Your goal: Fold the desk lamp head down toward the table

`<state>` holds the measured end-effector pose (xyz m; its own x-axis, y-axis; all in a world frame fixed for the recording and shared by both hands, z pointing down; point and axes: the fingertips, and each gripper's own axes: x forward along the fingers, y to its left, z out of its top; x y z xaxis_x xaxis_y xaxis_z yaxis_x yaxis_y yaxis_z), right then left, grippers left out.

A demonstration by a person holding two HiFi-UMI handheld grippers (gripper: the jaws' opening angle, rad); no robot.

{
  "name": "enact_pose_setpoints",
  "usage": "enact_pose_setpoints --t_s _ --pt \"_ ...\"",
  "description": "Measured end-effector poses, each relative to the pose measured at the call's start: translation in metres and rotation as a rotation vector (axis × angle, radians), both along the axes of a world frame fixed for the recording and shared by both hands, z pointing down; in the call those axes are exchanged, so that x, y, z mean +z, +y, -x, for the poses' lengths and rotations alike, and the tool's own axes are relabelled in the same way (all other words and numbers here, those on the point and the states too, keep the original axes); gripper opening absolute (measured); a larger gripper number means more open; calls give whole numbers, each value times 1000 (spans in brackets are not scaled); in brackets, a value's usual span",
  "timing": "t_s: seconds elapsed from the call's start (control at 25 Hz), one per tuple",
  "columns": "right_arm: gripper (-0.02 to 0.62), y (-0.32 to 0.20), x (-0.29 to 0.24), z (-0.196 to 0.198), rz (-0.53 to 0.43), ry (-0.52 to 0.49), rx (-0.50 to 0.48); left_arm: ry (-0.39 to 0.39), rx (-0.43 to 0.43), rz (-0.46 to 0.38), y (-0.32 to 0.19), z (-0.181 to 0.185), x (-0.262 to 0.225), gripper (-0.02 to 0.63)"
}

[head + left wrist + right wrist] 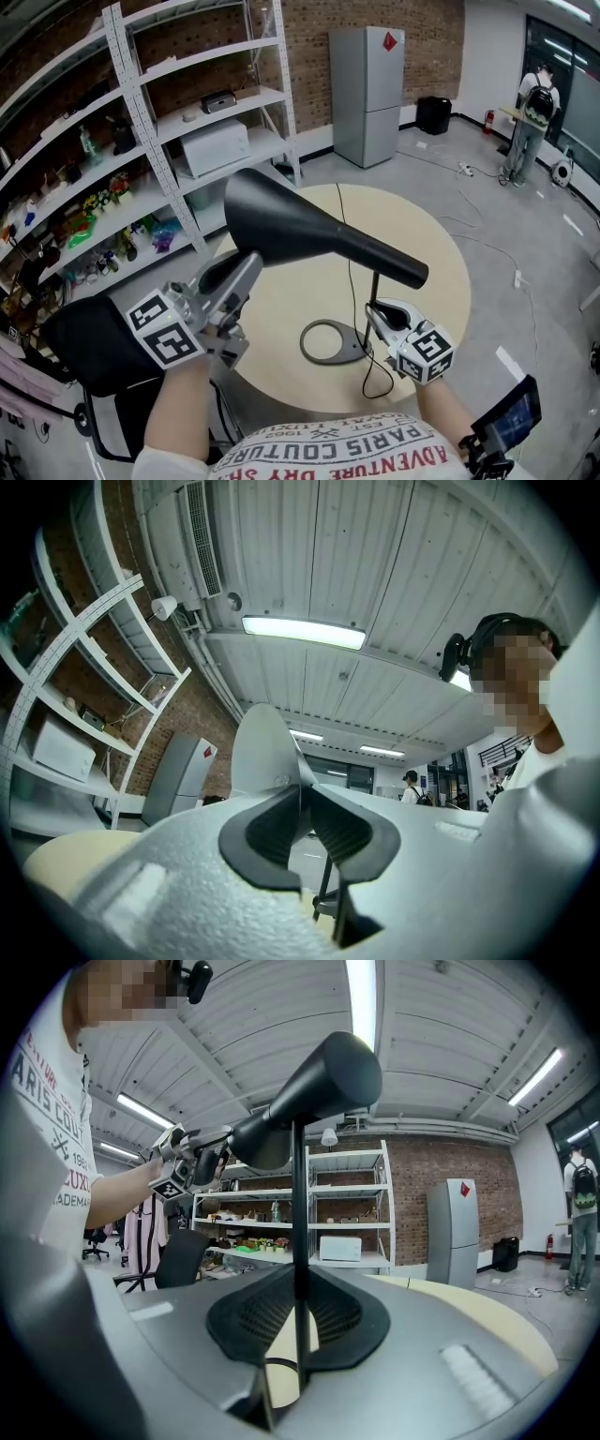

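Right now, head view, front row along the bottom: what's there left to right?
Black chair → left hand-held gripper, clamped on lamp head → lamp base → right hand-held gripper, clamped on lamp stem → small screen.

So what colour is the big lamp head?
The lamp head is matte black on the outside; the head view shows it best.

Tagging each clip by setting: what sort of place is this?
Probably a lab or workshop space, not a home: metal shelving stocked with assorted items against a brick wall, a grey fridge, and a power strip lying on the bare floor.
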<state>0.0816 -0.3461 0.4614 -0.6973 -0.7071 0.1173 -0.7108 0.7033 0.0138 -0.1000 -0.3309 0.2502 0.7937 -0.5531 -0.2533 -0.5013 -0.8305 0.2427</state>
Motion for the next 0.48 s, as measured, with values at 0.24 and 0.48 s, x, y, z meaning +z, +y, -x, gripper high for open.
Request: enact_pose_setpoints --t_s 0.24,0.48 --pt "44 -1 0 1 -2 -1 -2 11 -6 21 -1 4 8 40" --pt "43 0 1 1 -1 0 -4 27 -8 49 -1 5 19 38"
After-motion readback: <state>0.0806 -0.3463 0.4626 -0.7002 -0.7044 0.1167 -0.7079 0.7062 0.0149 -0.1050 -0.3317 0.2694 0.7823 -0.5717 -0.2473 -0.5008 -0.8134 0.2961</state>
